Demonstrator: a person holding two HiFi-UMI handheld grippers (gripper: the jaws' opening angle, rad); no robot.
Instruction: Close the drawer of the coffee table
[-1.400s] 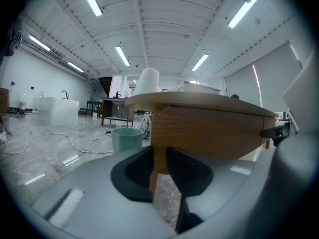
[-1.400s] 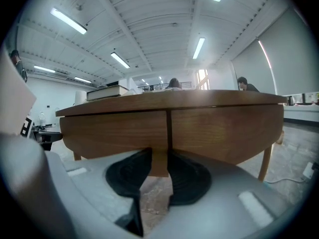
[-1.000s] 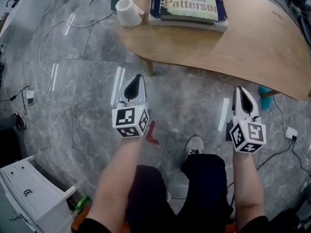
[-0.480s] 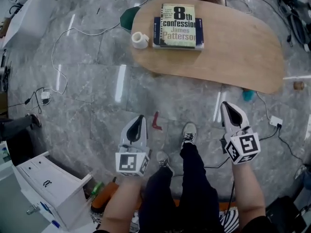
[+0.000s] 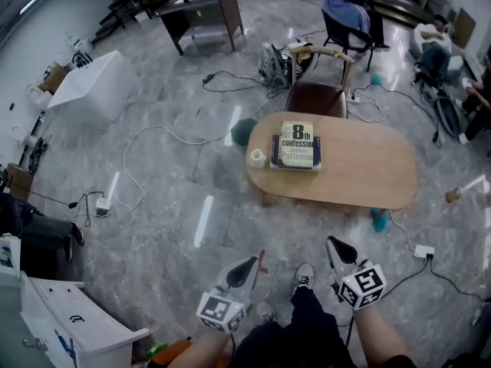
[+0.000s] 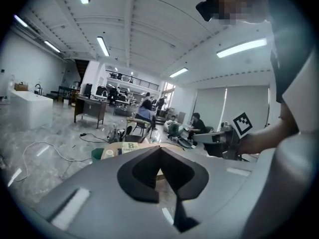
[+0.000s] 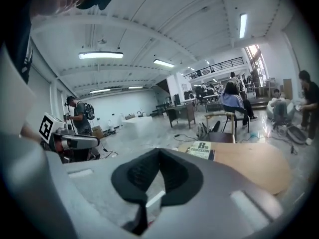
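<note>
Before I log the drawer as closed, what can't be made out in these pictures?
Drawer, head view: the coffee table top hides whatever sits under it; no drawer front shows.
Table's side, left gripper view: the left tool covers most of it.
White object beside the book, head view: too small to identify.

left gripper (image 5: 245, 267) held out in front of the body, jaws pressed together with nothing between them, right gripper (image 5: 338, 247) held alongside, jaws likewise together and empty, both pointed forward, forearms (image 5: 377, 334) extended
</note>
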